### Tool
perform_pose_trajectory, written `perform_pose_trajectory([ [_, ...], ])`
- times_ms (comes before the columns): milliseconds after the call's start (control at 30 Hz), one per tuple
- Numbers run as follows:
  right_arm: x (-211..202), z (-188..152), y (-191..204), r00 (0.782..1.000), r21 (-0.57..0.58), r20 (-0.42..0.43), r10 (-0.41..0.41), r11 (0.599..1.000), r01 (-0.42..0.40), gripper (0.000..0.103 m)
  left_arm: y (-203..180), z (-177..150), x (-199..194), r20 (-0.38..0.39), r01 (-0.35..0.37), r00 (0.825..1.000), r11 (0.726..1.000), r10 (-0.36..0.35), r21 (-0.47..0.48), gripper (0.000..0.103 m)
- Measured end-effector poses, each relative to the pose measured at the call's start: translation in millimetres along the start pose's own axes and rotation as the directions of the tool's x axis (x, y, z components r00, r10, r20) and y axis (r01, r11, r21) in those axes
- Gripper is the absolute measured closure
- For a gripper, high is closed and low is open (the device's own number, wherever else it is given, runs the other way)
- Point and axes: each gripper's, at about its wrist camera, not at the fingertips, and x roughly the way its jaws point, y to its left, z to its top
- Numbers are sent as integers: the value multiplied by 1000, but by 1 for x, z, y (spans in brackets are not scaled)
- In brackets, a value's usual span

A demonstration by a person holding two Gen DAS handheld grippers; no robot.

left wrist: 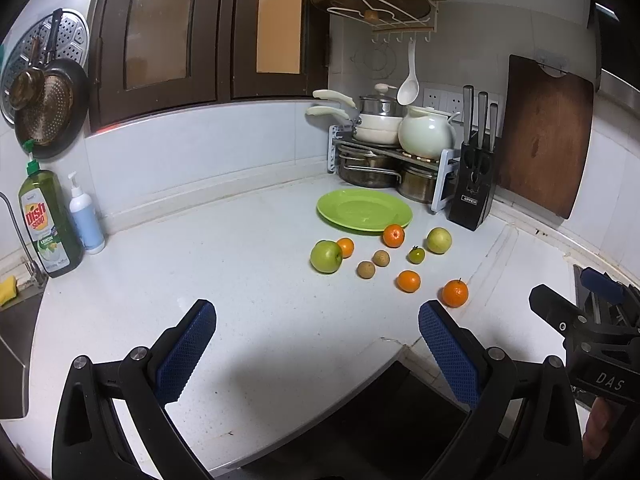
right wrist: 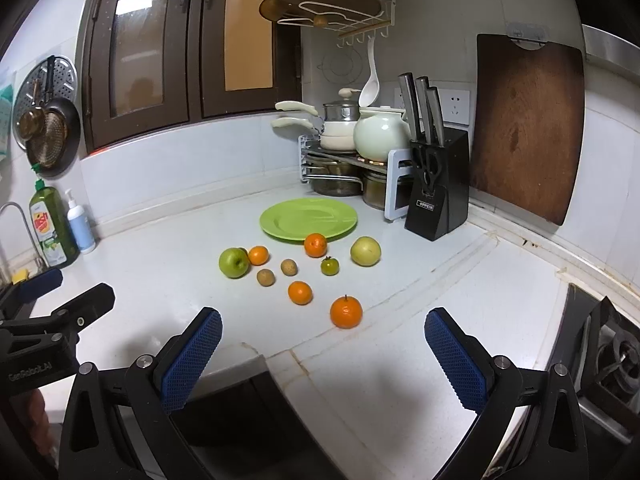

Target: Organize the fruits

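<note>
Left hand-held gripper [left wrist: 316, 344]: released, nothing between its jaws, above the table's [left wrist: 200, 280] front edge.
Right hand-held gripper [right wrist: 322, 344]: released too.
Fruits [right wrist: 300, 268]: loose mid-table.
Plate [right wrist: 308, 220]: bare, just behind them, near the back corner.

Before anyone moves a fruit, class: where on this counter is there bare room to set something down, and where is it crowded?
Free: the wide white counter between the dish soap bottle and the green apple, and the strip right of the yellow-green apple toward the stove. The green plate is bare. Crowded: the fruit cluster in front of the plate, and the corner around the pot rack and knife block.
</note>
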Motion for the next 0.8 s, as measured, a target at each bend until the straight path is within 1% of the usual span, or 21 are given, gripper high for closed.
perform_pose_trajectory([
  [433, -1, 1, 6, 1000, -3, 11, 2, 1000, -2, 1, -8, 3, 0, 16, -3, 1000, 1000, 3, 1, 0],
  [800, -1, 2, 6, 1000, -2, 15, 4, 1000, -4, 1, -7, 2, -3, 29, 2, 1000, 1000, -2, -4, 0],
])
